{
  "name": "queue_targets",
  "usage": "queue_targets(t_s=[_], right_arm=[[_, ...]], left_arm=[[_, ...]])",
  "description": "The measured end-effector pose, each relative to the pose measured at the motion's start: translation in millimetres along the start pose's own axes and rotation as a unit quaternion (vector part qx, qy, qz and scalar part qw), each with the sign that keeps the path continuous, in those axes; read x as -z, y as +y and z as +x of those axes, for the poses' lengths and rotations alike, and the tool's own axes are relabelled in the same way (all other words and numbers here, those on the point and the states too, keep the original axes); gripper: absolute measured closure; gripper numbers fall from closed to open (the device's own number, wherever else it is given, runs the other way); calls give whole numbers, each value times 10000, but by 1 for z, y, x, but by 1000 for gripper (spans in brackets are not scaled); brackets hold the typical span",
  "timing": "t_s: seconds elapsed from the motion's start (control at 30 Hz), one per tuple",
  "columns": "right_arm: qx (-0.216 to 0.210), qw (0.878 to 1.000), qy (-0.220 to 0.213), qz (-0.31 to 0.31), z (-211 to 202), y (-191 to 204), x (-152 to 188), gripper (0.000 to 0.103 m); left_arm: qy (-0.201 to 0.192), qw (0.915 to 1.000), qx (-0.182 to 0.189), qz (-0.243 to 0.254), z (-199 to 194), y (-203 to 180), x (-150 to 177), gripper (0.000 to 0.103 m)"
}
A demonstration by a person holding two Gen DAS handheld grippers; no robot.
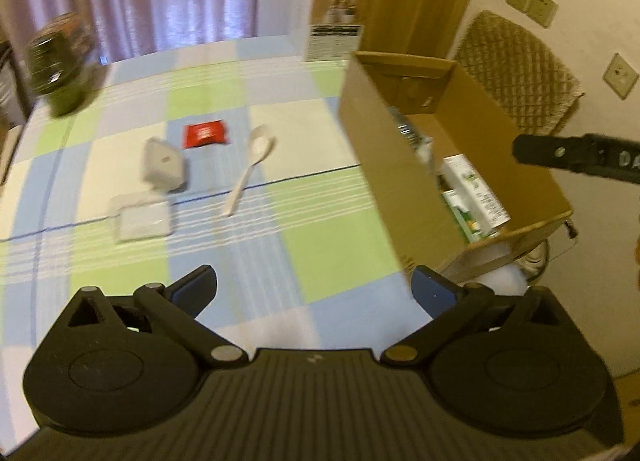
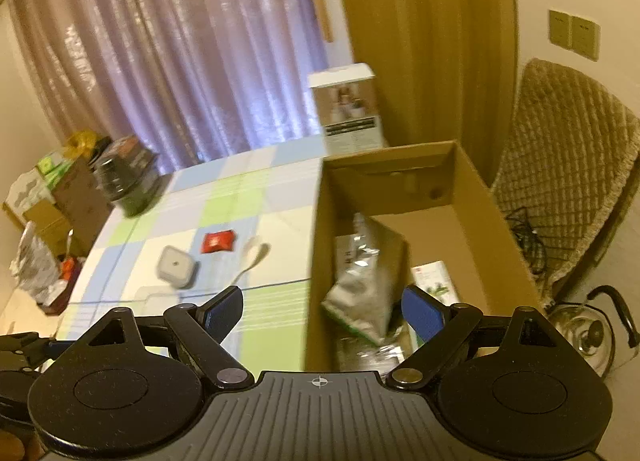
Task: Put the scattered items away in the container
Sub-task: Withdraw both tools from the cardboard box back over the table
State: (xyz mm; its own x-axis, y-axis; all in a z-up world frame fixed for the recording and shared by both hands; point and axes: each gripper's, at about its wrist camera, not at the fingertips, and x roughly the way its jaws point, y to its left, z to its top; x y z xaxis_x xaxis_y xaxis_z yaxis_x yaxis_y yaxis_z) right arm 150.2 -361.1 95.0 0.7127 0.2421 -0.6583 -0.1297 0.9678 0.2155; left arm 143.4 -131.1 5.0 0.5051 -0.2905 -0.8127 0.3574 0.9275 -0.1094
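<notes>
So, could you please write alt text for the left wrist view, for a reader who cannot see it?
The open left gripper hovers over a checked tablecloth where a red packet, white spoon, small grey box and clear packet lie scattered. An open cardboard box stands to the right.

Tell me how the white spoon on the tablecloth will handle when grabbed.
The white spoon looks like thin plastic, so probably light and stiff. Its narrow handle lies flat on the tablecloth, so pinching it may be fiddly. Its smooth surface might slip.
</notes>
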Motion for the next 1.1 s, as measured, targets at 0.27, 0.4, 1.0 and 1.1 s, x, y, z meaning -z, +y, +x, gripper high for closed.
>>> queue_targets(t_s=[0.27,0.4,1.0,1.1], right_arm=[[-239,9990,149,-333,-2,49,15,11],[-350,9980,261,-462,2,69,25,11],[-600,9925,561,-911,22,133,45,11],[-585,9920,632,-927,29,134,47,11]], left_arm=[[-17,9995,-193,-264,-33,40,32,1],[10,9985,-302,-458,-47,64,46,1],[-101,9935,-686,-902,-68,130,61,1],[-71,9932,-694,-936,-63,134,61,1]])
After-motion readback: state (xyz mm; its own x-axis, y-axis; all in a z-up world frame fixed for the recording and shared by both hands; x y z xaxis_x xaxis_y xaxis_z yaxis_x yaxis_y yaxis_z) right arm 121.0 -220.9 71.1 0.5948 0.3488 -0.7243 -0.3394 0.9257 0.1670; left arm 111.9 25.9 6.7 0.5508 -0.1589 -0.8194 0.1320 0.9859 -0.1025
